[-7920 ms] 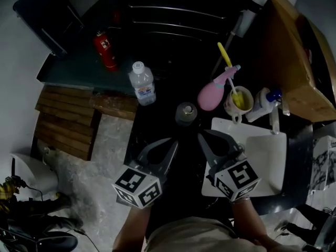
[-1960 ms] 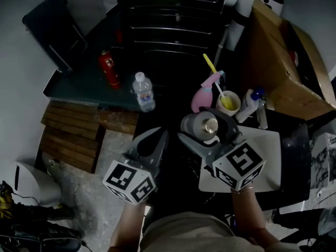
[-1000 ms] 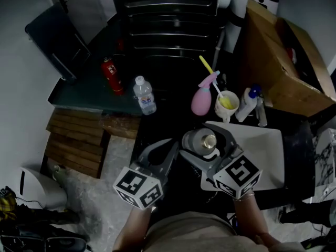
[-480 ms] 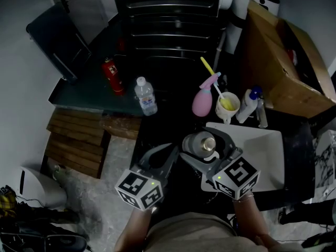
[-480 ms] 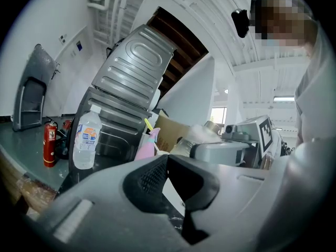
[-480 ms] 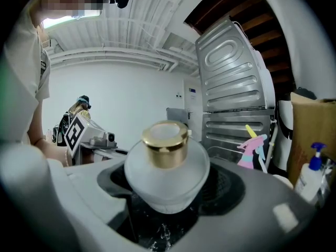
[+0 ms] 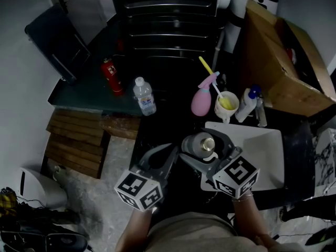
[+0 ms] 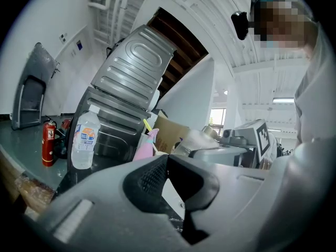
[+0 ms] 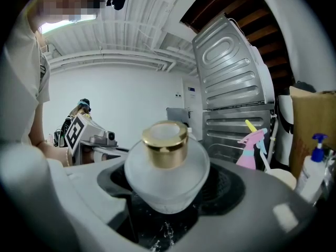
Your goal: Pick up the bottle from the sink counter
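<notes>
A frosted round bottle (image 7: pixel 199 144) with a gold cap is held off the dark counter (image 7: pixel 157 122) between the fingers of my right gripper (image 7: pixel 206 150), which is shut on its body. In the right gripper view the bottle (image 9: pixel 167 172) stands upright between the two pads, cap on top. My left gripper (image 7: pixel 167 152) hovers just left of it, apart from the bottle. In the left gripper view its pads (image 8: pixel 152 175) meet with nothing between them, and the held bottle (image 8: pixel 197 140) shows to the right.
On the counter stand a clear water bottle (image 7: pixel 143 96), a pink spray bottle (image 7: pixel 201 100), a cup with a yellow brush (image 7: pixel 227 105) and a white pump bottle (image 7: pixel 247 105). A white sink (image 7: pixel 262 151) lies right, a cardboard box (image 7: pixel 283 62) behind it. A red extinguisher (image 7: pixel 112 76) stands left.
The bottle, which stood on the counter several seconds ago, now sits lifted in my right gripper. Over the last second both grippers have stayed almost still.
</notes>
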A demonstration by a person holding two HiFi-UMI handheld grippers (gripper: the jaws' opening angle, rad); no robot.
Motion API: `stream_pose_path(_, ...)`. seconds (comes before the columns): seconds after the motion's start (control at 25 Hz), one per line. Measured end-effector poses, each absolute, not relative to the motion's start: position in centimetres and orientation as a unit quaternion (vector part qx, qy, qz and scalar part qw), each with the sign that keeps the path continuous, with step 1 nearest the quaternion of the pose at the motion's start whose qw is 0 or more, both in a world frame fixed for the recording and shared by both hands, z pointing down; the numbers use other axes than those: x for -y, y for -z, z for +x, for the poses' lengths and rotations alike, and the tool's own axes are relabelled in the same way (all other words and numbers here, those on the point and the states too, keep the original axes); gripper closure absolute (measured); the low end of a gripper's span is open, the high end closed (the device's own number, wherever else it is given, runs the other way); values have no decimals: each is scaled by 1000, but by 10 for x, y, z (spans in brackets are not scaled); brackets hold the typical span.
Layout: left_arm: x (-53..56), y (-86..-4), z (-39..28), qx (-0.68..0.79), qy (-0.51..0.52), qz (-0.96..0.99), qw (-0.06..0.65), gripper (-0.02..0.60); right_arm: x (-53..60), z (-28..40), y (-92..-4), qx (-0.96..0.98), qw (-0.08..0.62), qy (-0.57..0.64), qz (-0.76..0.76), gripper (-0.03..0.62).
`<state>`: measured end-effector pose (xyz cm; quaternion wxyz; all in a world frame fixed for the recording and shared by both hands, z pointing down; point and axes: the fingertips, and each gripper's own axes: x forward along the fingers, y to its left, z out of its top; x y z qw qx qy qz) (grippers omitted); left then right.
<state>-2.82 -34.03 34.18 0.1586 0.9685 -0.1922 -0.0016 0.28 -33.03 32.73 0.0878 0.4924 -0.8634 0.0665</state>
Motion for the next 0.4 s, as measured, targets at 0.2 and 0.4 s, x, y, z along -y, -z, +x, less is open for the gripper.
stream_pose_path(0.2, 340, -344, -30, 193, 2, 968, 164, 574, 330, 0, -328, 868, 87, -69, 485, 256)
stream_pose_path(0.4, 341, -346, -30, 195, 3, 967, 166, 574, 331, 0, -330, 865, 97, -64, 489, 256)
